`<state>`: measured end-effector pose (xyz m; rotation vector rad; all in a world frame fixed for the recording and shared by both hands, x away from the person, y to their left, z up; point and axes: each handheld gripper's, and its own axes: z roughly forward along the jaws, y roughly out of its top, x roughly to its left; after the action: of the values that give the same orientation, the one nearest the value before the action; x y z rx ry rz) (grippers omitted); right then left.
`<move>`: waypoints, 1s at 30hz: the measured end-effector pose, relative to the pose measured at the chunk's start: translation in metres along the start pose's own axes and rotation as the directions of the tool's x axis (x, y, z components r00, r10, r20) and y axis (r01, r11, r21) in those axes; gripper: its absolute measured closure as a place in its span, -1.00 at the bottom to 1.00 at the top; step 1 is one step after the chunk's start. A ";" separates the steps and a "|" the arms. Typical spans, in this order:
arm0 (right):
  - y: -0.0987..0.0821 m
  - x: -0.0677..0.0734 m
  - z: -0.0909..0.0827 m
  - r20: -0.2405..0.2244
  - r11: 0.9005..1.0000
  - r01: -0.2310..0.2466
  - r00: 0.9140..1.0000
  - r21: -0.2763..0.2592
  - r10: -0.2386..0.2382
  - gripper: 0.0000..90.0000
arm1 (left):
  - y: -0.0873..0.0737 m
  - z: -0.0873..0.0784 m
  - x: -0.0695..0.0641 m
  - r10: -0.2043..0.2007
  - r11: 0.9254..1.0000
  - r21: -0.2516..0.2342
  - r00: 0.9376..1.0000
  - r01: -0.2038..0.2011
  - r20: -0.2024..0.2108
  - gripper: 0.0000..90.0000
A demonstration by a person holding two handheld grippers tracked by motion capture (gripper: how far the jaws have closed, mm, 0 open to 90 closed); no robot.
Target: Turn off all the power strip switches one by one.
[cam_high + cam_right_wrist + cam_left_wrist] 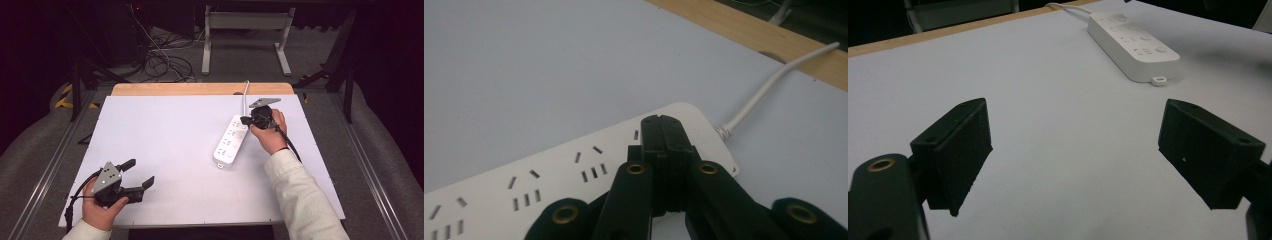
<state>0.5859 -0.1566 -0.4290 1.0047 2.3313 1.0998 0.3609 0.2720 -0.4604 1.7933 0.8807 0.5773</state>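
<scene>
The right tool (663, 122) is seen with its jaws pressed together, nothing between them, its tip poised over the cord end of the strip (230, 140); contact cannot be confirmed. The left tool (141, 173), at the lower left of the high frame, is held with jaws spread wide and empty, well apart from the strip. The strip lies right of centre on the counter (165, 150), its long axis running from lower left to upper right, its cord (245, 100) leaving toward the far edge. The right hand (270, 134) is judged much the nearer. Counted: one strip, one cord, two tools.
</scene>
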 end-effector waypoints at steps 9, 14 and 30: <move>0.003 0.011 -0.029 -0.027 0.997 0.011 1.000 -0.073 -0.013 0.90 | 0.001 0.000 0.000 -0.003 1.000 0.004 1.000 0.003 0.004 -0.68; 0.001 0.018 -0.043 -0.067 0.995 0.009 0.998 -0.104 -0.016 0.67 | 0.001 0.000 -0.001 0.002 1.000 0.002 1.000 -0.002 0.005 -0.68; -0.020 0.044 -0.090 -0.142 0.976 0.014 0.989 -0.215 -0.046 0.12 | 0.002 -0.001 -0.001 0.006 1.000 -0.001 1.000 -0.006 -0.002 -0.68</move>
<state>0.4947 -0.1794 -0.3895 0.8319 2.2691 1.4208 0.3604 0.2712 -0.4587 1.7953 0.8767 0.5827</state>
